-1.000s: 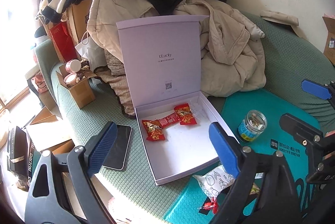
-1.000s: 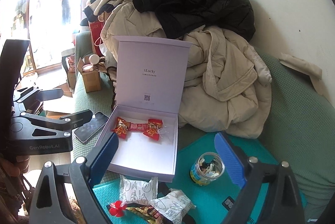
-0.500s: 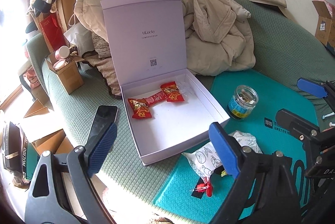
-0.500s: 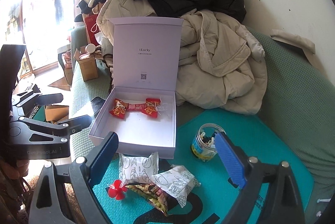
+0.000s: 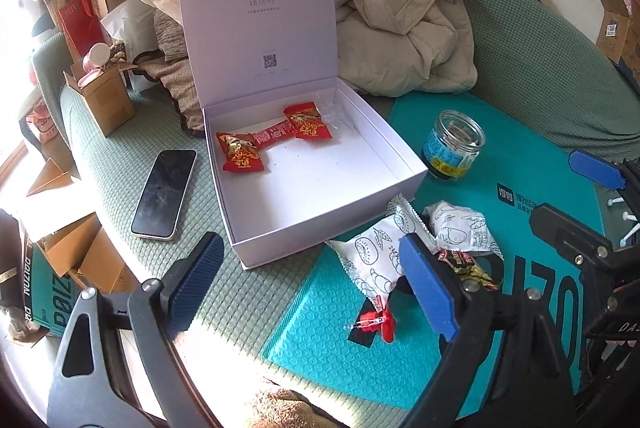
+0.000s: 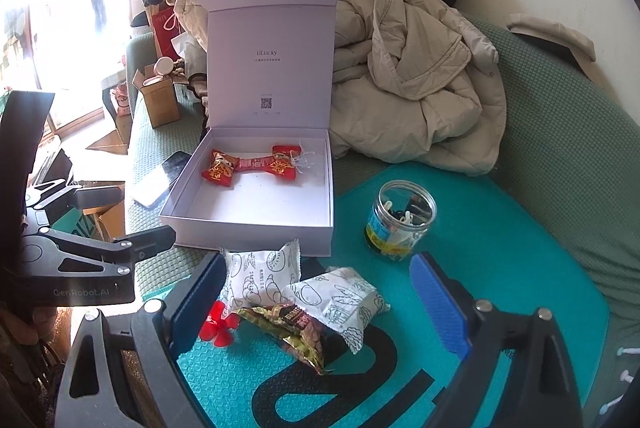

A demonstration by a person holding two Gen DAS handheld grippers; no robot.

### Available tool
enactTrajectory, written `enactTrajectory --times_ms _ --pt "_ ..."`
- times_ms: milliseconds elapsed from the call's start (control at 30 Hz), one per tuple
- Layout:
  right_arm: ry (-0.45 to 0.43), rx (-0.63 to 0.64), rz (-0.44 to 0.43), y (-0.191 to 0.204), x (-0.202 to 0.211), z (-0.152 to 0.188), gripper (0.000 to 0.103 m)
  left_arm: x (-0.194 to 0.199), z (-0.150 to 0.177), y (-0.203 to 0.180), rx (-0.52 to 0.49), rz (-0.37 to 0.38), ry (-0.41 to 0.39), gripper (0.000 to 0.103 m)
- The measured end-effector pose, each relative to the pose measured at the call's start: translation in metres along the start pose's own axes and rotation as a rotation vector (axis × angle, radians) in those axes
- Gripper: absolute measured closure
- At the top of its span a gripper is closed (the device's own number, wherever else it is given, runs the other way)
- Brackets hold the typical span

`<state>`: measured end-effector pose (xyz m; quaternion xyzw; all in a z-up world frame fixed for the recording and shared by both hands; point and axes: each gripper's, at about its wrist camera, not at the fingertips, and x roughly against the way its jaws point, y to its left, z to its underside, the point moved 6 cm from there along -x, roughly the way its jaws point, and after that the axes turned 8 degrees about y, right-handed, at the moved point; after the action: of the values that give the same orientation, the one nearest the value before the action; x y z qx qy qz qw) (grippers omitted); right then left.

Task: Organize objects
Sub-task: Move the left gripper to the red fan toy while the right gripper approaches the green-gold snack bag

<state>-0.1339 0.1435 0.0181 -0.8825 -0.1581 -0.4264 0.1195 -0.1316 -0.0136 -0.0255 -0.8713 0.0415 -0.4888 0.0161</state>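
Observation:
An open white box [image 5: 320, 196] [image 6: 256, 224] lies on the green sofa with red snack packets [image 5: 240, 156] [image 6: 218, 172] inside. In front of it, on a teal mat [image 5: 360, 340] [image 6: 500, 268], lie two white snack packets [image 5: 376, 252] [image 6: 260, 272], a dark gold packet [image 6: 292, 328] and a red clip [image 5: 380, 320] [image 6: 218, 326]. A glass jar [image 5: 454, 148] [image 6: 402, 220] stands to the right. My left gripper [image 5: 312, 288] is open and empty above the box's front edge. My right gripper [image 6: 316, 300] is open and empty over the packets.
A phone [image 5: 164, 194] lies left of the box. A pile of coats [image 5: 404, 24] [image 6: 416, 76] fills the sofa's back. A small cardboard box [image 5: 106, 96] stands at the left. More cartons [image 5: 76, 256] sit on the floor.
Both grippers have moved down and closer to the mat. The packets and red clip now show larger between the fingers. Both stay open.

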Motion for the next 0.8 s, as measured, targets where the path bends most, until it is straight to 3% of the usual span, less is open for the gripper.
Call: enactTrajectory --times_ms 800 --pt "0.154 -0.049 -0.109 0.01 -0.058 0.075 0.009 -0.06 0.061 -0.017 -0.09 0.014 0.191 0.014"
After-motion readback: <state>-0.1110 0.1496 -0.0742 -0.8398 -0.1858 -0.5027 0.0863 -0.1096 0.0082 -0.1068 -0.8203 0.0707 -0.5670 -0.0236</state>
